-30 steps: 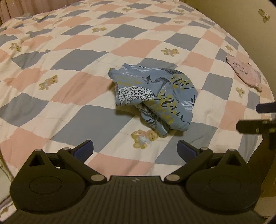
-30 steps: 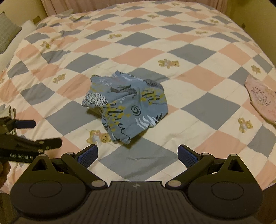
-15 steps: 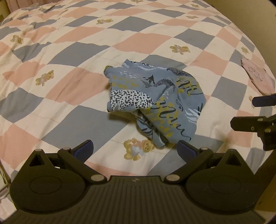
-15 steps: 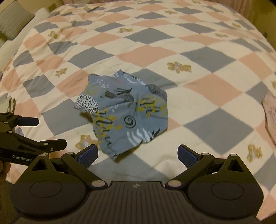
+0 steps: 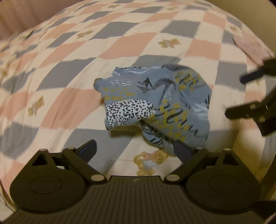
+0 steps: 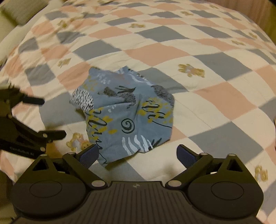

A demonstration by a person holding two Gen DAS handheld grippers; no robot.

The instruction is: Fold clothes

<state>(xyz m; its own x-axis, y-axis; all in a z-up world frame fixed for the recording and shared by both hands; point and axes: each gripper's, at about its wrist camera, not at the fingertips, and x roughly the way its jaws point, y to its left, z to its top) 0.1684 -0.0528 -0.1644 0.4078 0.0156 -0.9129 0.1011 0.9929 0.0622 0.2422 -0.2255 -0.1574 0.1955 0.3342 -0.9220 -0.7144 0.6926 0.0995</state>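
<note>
Left wrist view, crumpled blue patterned cloth (image 5: 155, 106), soft checkered quilt (image 5: 69, 56).

A home bedroom: bed under checkered teddy-bear quilt (image 6: 165, 51), pillow (image 6: 22, 10).

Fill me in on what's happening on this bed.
A person holds a two-finger gripper in each hand over a checked quilt. Both the left gripper and the right gripper are open and empty, poised just short of a crumpled blue patterned garment. It lies unfolded in a heap; nothing grips it yet. A pink garment lies at the quilt's far edge.
</note>
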